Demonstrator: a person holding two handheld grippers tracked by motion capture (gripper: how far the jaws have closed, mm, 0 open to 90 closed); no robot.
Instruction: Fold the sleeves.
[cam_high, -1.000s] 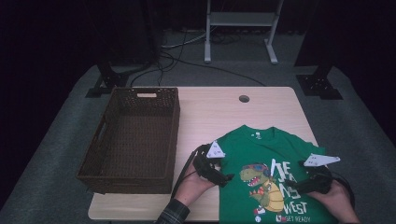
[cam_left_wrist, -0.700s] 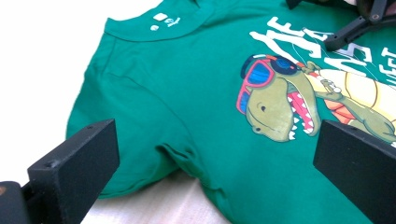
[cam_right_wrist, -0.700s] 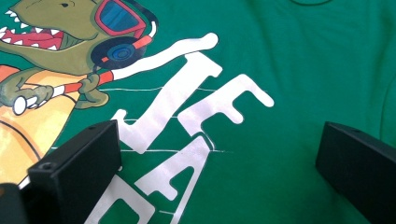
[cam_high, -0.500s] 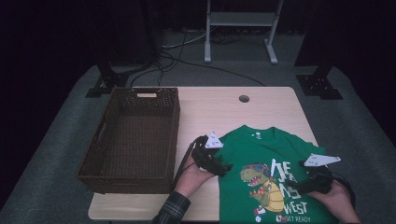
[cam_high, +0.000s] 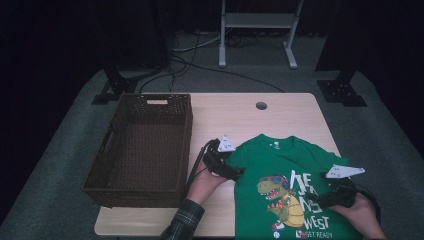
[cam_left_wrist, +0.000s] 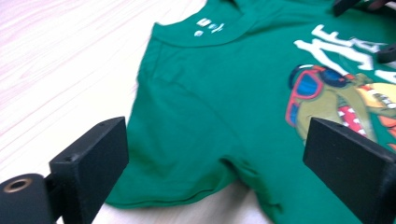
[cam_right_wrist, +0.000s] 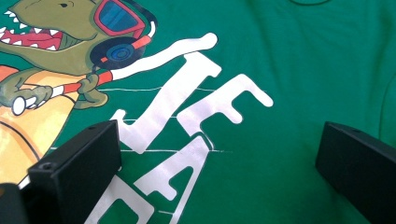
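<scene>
Your green T-shirt (cam_high: 295, 190) lies flat, print up, on the table (cam_high: 280, 112), on the side away from the wicker basket (cam_high: 142, 145); collar points to the table's far edge, hem hangs off the near edge by you. Basket sits on the table, just beside the shirt's sleeve w/ a strip of bare wood between them. Your left gripper (cam_high: 235, 172) is at the shirt's basket-side sleeve, low over the fabric; in the left gripper view (cam_left_wrist: 215, 154) its jaws stand wide apart, one on bare wood just off the sleeve edge, the other over the dino print (cam_left_wrist: 345, 105), sleeve hem between them. Jaws have just been closing a bit, but pads aren't pressing on cloth yet, so nothing gripped. Sleeve is slightly rumpled near the armpit seam. Your right gripper (cam_high: 325, 200) is on the shirt's far side from the basket, over the white lettering (cam_right_wrist: 187, 121); in the right gripper view (cam_right_wrist: 219, 163) its jaws are also spread wide, both above flat fabric, no fold or pinch between them, so open, holding nothing. Can't tell if the jaw tips touch the cloth. Cable hole (cam_high: 261, 105) in the table sits beyond the shirt's collar, well apart from both grippers. Neck label (cam_left_wrist: 208, 25) shows inside the collar in the left gripper view.
</scene>
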